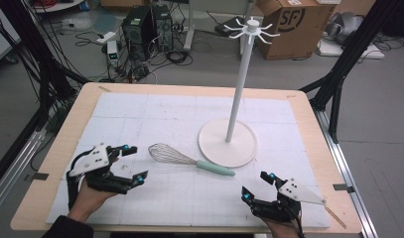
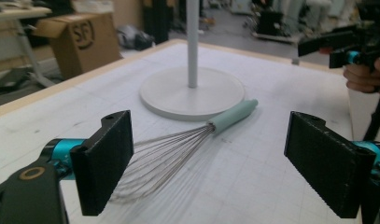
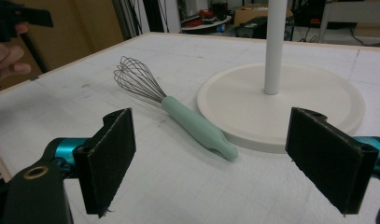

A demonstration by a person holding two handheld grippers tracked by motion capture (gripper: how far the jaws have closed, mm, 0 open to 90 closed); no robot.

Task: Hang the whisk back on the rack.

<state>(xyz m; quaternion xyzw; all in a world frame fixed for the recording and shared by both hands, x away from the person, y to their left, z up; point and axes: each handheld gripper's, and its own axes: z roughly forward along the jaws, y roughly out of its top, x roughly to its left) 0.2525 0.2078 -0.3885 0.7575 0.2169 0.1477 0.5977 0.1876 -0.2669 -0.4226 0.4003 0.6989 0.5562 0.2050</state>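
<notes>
A wire whisk (image 1: 189, 160) with a mint-green handle lies flat on the white mat, its handle end touching the round base of a white hook stand (image 1: 228, 143). My left gripper (image 1: 132, 163) is open just left of the wire head, nothing between its jaws. In the left gripper view the whisk (image 2: 178, 144) lies ahead between the jaws, wires nearest. My right gripper (image 1: 259, 186) is open near the front right, below the handle. The right gripper view has the whisk (image 3: 178, 109) and stand base (image 3: 281, 105) ahead.
The stand's pole (image 1: 239, 84) rises to a ring of hooks (image 1: 251, 29). The white mat (image 1: 140, 114) covers a wooden table (image 1: 65, 134). Beyond the far edge are computer towers, cables and a cardboard box (image 1: 294, 25). The other hand appears far off (image 2: 360, 70) (image 3: 5, 51).
</notes>
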